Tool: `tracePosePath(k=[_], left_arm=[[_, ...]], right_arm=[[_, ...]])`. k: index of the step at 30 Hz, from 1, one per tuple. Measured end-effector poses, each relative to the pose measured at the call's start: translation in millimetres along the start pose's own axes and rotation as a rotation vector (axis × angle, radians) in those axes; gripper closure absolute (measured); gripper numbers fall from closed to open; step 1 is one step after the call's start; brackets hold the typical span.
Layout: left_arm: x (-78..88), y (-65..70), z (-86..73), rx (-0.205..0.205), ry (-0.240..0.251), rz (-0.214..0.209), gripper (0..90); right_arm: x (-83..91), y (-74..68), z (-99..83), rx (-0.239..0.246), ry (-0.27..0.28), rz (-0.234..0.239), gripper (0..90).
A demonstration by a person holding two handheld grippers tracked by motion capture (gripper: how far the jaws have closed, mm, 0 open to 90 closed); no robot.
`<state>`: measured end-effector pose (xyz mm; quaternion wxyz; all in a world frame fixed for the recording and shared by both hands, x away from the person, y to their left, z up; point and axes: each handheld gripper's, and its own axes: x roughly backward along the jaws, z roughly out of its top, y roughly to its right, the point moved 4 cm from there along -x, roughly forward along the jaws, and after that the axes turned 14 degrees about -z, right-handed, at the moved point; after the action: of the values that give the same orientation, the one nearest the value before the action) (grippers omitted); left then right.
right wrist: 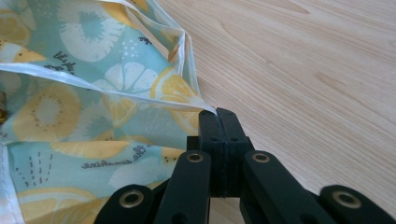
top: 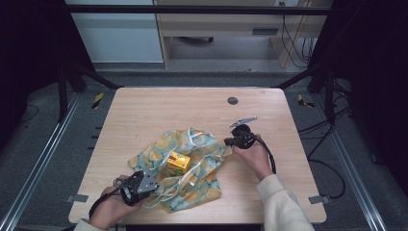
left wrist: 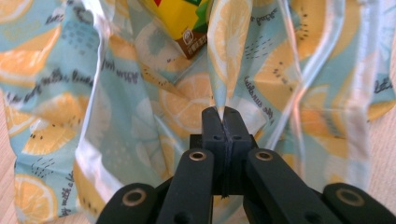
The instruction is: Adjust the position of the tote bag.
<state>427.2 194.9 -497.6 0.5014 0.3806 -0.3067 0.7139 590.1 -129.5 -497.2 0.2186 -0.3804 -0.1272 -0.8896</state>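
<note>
Table (top: 144, 110): light wood, seen across the middle of the high view; a dark round plug (top: 233, 100) is set in it at upper centre.
Cloth (top: 192, 163): pale blue with orange citrus print and white edging; spread crumpled at lower centre of the high view, on the table. The same cloth (left wrist: 116, 116) is seen across most of the left gripper view, and its corner (right wrist: 93, 107) in the left half of the right gripper view.
Box (top: 178, 163): small, yellow, seated on the middle of the cloth in the high view. In the left gripper view its lower end (left wrist: 182, 23) is seen at top centre, with cloth beside it.
Left gripper (top: 139, 183): held in a hand at lower left of the high view, over the cloth's near-left edge. In the left gripper view (left wrist: 222, 114) the jaws are pressed together on a raised fold of cloth, which is drawn up from the tips toward the top of the frame.
Right gripper (top: 227, 141): held in a hand at centre right of the high view, at the cloth's right corner. In the right gripper view (right wrist: 218, 114) the jaws are pressed together on the white-edged tip of the cloth; bare table is seen at upper right.
Sleeve (top: 281, 207): white, at lower right of the high view.
</note>
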Motion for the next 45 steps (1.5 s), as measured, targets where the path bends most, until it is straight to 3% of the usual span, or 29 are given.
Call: tracePosePath(k=[8,19,27,33,35,39,43,45], left_arm=[[1.6,0.9,-3.2,-0.002,-0.001,0.009,90.0],[-1.5,2.8,-6.6,-0.002,-0.005,0.004,90.0],[0.5,2.7,-6.7,-0.003,0.012,0.009,88.3],[13.2,7.2,6.6,-0.019,0.156,0.052,65.8],[17.8,8.0,10.9,-0.011,0.194,0.064,60.1],[29.5,7.8,17.4,0.003,0.258,0.087,57.3],[42.8,-3.1,23.3,0.063,0.322,0.179,54.4],[43.7,-15.9,24.7,0.121,0.313,0.228,54.0]], right_arm=[[-2.2,6.1,-3.6,-0.014,-0.027,-0.030,90.0],[-6.5,5.6,-10.6,0.007,-0.056,-0.038,90.0],[-3.2,4.1,-13.4,0.003,-0.042,-0.032,88.9],[17.5,-3.3,-4.2,0.036,0.038,-0.058,51.5],[28.0,-7.6,-0.6,0.050,0.072,-0.060,45.8],[49.1,-19.2,7.8,0.069,0.134,-0.052,37.6],[66.3,-35.8,10.1,0.098,0.172,-0.043,31.3],[73.3,-45.3,8.2,0.108,0.192,-0.023,32.9]])
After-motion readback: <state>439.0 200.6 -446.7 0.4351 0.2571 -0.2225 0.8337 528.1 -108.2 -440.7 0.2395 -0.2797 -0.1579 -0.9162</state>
